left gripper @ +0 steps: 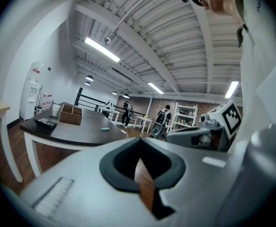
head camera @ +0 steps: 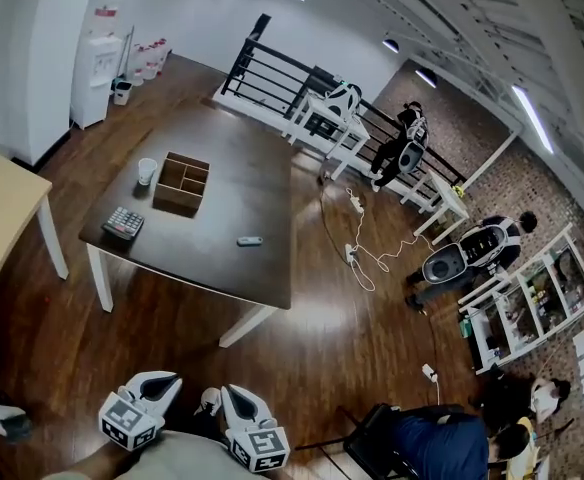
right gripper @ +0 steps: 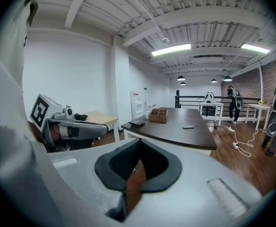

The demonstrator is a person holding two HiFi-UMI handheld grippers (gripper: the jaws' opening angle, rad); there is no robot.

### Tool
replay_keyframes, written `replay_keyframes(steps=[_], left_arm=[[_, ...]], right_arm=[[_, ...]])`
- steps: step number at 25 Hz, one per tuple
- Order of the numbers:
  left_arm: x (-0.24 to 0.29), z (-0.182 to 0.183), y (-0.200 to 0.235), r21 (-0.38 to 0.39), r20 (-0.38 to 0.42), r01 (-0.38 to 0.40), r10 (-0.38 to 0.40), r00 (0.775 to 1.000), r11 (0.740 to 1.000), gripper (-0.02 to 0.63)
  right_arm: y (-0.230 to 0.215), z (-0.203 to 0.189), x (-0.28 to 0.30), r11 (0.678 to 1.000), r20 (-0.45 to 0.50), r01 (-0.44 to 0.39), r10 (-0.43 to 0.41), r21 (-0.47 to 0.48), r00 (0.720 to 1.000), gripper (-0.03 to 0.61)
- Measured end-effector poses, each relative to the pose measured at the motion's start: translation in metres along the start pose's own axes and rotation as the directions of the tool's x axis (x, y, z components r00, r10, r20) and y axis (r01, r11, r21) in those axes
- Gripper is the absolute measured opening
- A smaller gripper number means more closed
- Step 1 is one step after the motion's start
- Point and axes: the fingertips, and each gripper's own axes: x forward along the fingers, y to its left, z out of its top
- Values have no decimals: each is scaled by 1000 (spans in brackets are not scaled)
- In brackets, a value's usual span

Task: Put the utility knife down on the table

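Utility knife (head camera: 250, 240): small, grey, lying flat on the dark table (head camera: 242, 168), just left of the centre of the head view. It sits toward the table's nearer edge, apart from everything else on the top. No tool touches it.

Dark table, further contents:
- Wooden divided box (head camera: 182, 182), upper left of the knife, well apart from it.
- Paper cup (head camera: 147, 171), upright, just beside the box on its left.
- Calculator (head camera: 123, 223), at the table's left corner, lower left of the box.

Your left gripper (head camera: 157, 383): bottom left of the head view, well short of the table. In its own view the jaws are pressed together with nothing between them. It is empty.

Your right gripper (head camera: 234, 400): bottom centre of the head view, just beside the left one. Its own view shows the jaws closed on each other and carrying nothing.

Surroundings:
- Light wooden table (head camera: 2, 198), left edge of the frame.
- Water dispenser (head camera: 97, 58), against the white wall, upper left.
- Black railing (head camera: 272, 68), beyond the dark table, with white desks along it.
- Power strips (head camera: 352, 253) with white cables, on the wood floor right of the table.
- Shelf rack (head camera: 532, 298), right edge of the frame.
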Motion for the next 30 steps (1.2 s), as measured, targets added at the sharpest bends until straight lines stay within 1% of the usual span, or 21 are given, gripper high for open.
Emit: replay_keyframes(steps=[7, 13, 25, 30], left_arm=[[-1, -2, -7, 6, -10, 20, -20, 1000, 1000, 2], [-2, -3, -10, 11, -11, 29, -29, 1000, 1000, 2], [-5, -5, -9, 5, -13, 32, -32, 999, 999, 2], [-3, -3, -10, 7, -23, 47, -47, 999, 999, 2]], right_arm=[[10, -4, -3, 1000, -15, -11, 10, -26, 1000, 0], [9, -5, -6, 1000, -10, 4, -5, -15, 1000, 0], [11, -6, -7, 1000, -8, 4, -4, -12, 1000, 0], [10, -4, -7, 1000, -2, 5, -5, -8, 1000, 0]])
